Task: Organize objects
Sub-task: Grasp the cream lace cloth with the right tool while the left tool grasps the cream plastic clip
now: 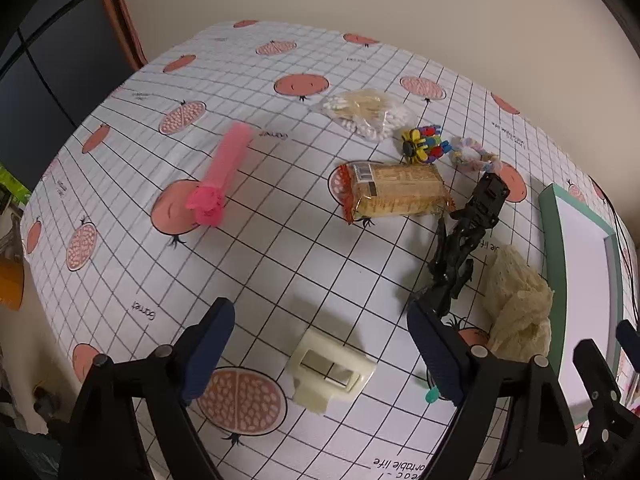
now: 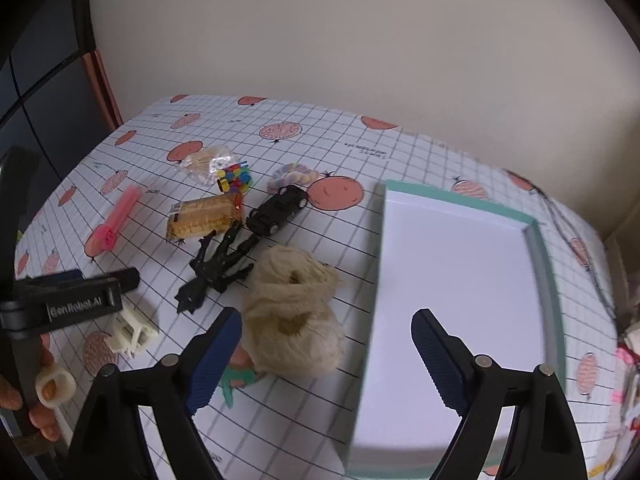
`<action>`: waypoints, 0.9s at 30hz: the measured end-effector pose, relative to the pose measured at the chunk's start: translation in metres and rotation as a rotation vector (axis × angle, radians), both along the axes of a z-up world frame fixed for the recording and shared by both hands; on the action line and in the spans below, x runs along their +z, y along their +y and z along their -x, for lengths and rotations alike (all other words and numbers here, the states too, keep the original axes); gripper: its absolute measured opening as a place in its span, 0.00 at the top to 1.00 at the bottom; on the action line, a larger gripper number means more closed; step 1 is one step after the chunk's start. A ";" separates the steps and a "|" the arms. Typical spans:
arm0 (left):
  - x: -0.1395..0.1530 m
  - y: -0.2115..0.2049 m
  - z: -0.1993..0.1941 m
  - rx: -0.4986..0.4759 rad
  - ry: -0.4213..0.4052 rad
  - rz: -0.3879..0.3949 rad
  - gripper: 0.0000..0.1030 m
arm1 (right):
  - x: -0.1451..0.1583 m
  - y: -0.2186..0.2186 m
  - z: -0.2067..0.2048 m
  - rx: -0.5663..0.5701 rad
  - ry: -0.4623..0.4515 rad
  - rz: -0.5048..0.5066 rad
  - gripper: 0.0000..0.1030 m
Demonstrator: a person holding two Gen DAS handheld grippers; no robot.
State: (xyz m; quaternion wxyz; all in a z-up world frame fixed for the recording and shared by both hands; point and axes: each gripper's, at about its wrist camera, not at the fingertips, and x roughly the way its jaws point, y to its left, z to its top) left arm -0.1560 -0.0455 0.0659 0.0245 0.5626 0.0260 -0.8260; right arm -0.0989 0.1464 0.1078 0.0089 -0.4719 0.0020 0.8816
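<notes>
Left gripper (image 1: 320, 344): jaws released, hovering over cream plastic clip (image 1: 330, 370) on the tablecloth (image 1: 280, 260).
Right gripper (image 2: 326, 354): jaws released, empty, between beige cloth bundle (image 2: 292, 312) and teal-rimmed tray (image 2: 460, 280).
Tray interior: appears bare; far corner blurred.
Black figure (image 2: 218, 268): lying beside the bundle.

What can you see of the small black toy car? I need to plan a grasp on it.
The small black toy car looks like glossy plastic, with silver wheel hubs. It sits upright on its wheels on the grid-pattern tablecloth, angled diagonally. Its near end seems to touch the black action figure; a pastel braided ring lies just behind it.
</notes>
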 end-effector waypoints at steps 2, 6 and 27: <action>-0.006 0.000 0.002 -0.001 -0.016 -0.007 0.14 | -0.007 -0.002 0.006 0.005 -0.016 0.013 0.14; -0.017 -0.002 0.000 0.008 -0.044 -0.008 0.14 | -0.020 -0.005 0.012 -0.004 -0.038 0.036 0.16; -0.042 0.009 -0.004 0.044 -0.140 0.012 0.14 | -0.057 -0.008 0.019 0.017 -0.113 0.045 0.18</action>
